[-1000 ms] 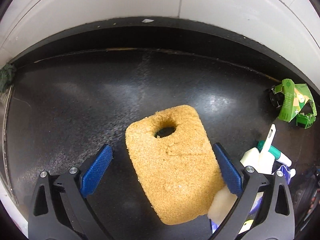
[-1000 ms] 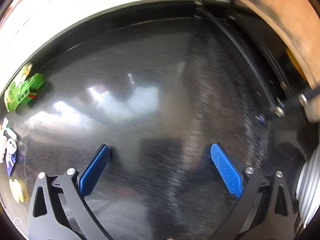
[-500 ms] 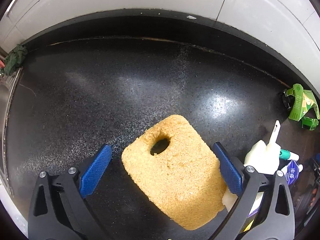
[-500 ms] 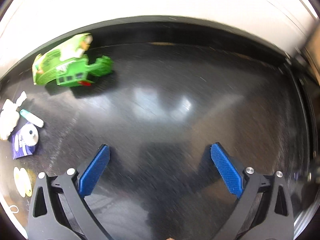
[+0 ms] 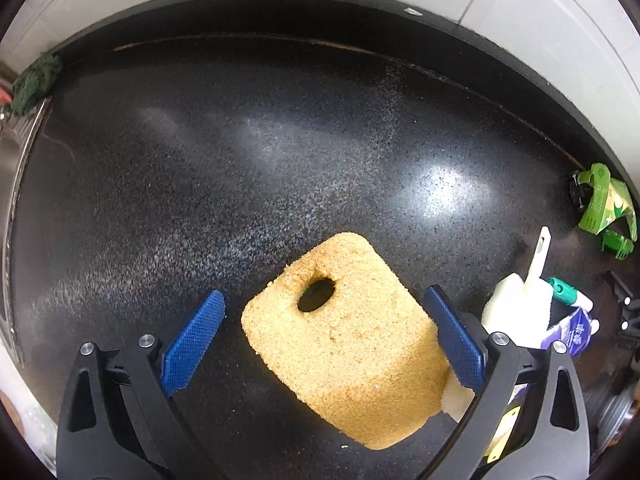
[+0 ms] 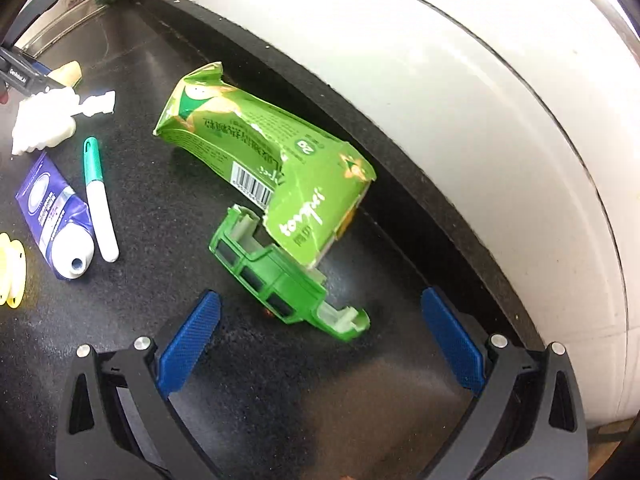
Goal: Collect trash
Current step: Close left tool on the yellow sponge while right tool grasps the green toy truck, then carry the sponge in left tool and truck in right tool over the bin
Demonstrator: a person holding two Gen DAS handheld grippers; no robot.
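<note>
A tan sponge (image 5: 348, 360) with a round hole lies on the black counter (image 5: 240, 160) between the fingers of my left gripper (image 5: 324, 300). That gripper is open; the sponge touches its right pad and stands apart from the left one. My right gripper (image 6: 320, 300) is open over the counter, just short of a green plastic piece (image 6: 272, 276). A crushed green carton (image 6: 272, 164) lies beyond that piece, against the back ledge. In the left wrist view the same carton (image 5: 604, 208) is at the far right.
A teal-capped marker (image 6: 100, 208), a purple tube (image 6: 56, 220), a white foam brush (image 6: 44, 124) and yellow discs (image 6: 12, 272) lie left of the carton. A dark green cloth (image 5: 34, 80) sits by the sink rim (image 5: 12, 152). The white wall (image 6: 440, 80) runs behind.
My right gripper has swung left along the counter, and the green carton and plastic piece now lie just before its fingers. The left gripper has shifted slightly around the sponge.
</note>
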